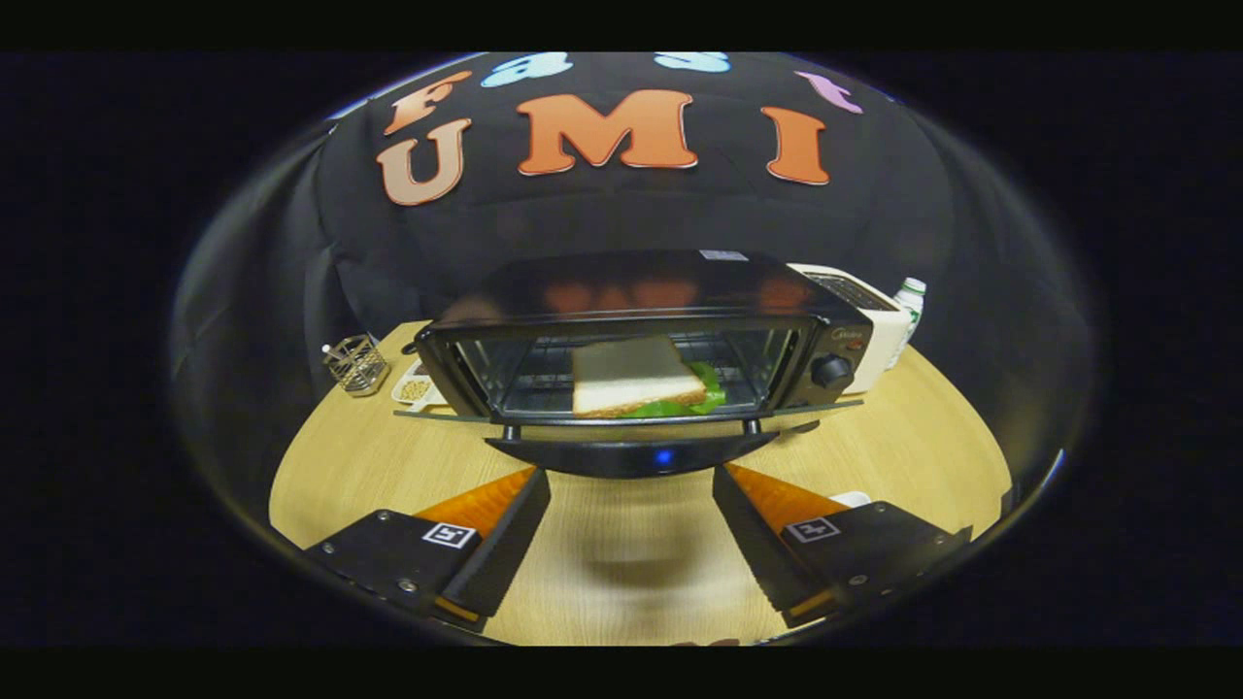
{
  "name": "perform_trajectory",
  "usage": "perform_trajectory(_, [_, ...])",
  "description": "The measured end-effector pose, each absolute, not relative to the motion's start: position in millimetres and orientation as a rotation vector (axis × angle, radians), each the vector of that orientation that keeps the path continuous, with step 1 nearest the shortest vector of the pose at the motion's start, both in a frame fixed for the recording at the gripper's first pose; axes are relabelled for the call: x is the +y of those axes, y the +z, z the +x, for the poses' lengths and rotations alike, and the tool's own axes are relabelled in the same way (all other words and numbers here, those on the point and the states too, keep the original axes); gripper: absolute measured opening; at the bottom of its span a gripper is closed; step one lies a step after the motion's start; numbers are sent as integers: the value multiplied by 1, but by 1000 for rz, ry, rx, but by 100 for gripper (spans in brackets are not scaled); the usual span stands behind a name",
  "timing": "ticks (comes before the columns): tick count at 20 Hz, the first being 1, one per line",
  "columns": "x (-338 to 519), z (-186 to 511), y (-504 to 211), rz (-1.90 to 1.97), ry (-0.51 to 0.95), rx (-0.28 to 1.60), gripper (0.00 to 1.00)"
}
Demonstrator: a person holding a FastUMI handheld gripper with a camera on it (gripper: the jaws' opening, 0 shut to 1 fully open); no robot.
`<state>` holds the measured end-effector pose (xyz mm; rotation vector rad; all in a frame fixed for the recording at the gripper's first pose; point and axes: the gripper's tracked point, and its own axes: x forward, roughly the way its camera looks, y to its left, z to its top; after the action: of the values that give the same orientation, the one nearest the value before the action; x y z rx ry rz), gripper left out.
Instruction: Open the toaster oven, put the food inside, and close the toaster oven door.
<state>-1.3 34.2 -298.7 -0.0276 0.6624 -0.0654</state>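
While tool (631, 529) gapes, sandwich (636, 382) lies flat — lengthwise inward.

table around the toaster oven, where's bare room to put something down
Bare wood lies between the gripper fingers, which are open and empty, up to the open oven door. The table is also bare right of the toaster oven. Crowded: wire basket and small dish left, white toaster and bottle behind right.

No text reads clearly; toaster oven (641, 330) logo too blurred.
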Motion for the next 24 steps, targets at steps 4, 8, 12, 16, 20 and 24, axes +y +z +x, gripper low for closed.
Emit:
perform_trajectory(4, [34,21,-291,-42,-63,644,100])
perform_trajectory(8, [32,45,-283,-48,-61,624,100])
perform_trajectory(12, [30,63,-274,-52,-61,595,100])
perform_trajectory(16, [34,54,-270,-37,-56,595,100])
perform_trajectory(20, [27,35,-257,-48,-57,567,100])
perform_trajectory(24, [3,12,-225,-2,-105,499,100])
